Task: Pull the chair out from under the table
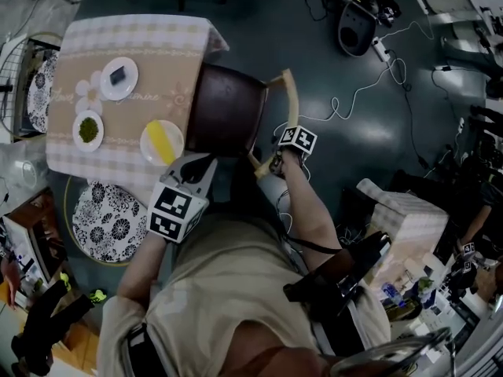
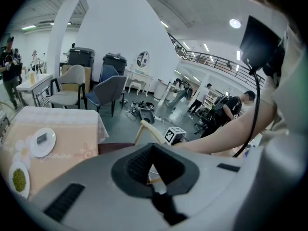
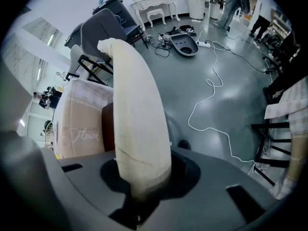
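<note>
The chair has a dark brown seat (image 1: 224, 108) partly under the table (image 1: 134, 34), which wears a checked cloth. Its cream curved backrest (image 1: 292, 100) arcs around on the right. My right gripper (image 1: 275, 163) points steeply down and is shut on the lower end of that backrest. In the right gripper view the cream backrest (image 3: 137, 109) fills the space between the jaws of the right gripper (image 3: 144, 186). My left gripper (image 1: 196, 167) hovers by the seat's near edge, apart from it. In the left gripper view the left gripper (image 2: 155, 170) stands open with nothing between its jaws, and the backrest (image 2: 147, 128) lies beyond.
Three plates sit on the table: one with a dark item (image 1: 119, 78), one with green food (image 1: 88, 129), one with a yellow piece (image 1: 161, 141). A patterned round stool (image 1: 106, 222) stands at the table's near left. Cables (image 1: 369, 85) trail over the floor to the right.
</note>
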A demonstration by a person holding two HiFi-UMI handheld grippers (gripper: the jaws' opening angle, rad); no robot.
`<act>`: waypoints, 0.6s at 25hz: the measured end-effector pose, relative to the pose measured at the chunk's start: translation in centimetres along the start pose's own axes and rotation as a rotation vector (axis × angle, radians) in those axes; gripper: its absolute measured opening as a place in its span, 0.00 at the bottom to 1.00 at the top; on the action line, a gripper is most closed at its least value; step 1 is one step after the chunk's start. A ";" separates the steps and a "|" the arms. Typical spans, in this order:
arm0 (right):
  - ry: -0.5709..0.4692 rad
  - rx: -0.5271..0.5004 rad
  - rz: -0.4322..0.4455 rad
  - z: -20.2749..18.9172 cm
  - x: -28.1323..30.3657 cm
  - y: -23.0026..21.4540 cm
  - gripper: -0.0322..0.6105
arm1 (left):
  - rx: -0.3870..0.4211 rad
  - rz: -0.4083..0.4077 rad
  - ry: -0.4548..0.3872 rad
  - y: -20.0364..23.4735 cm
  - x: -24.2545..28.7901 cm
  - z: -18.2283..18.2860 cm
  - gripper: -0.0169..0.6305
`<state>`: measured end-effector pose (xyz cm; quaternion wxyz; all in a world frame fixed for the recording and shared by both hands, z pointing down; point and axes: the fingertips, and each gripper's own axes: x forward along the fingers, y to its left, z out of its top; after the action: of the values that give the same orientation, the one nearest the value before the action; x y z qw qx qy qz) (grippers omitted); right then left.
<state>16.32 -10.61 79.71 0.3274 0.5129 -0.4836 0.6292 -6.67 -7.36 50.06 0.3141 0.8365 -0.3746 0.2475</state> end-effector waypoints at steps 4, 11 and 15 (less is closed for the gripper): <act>-0.002 -0.001 0.004 0.1 0.0 0.2 0.19 | 0.005 0.005 0.001 0.1 -0.1 0.0 0.04; 0.003 0.001 0.005 0.0 -0.4 0.5 0.19 | 0.011 0.015 0.015 0.3 -0.1 -0.2 0.04; 0.002 0.000 0.006 0.0 -0.3 0.4 0.20 | 0.007 0.033 0.012 0.8 0.0 -0.1 0.04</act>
<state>16.03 -10.72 79.28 0.3258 0.5108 -0.4849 0.6307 -7.29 -7.69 50.41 0.3091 0.8299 -0.3855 0.2590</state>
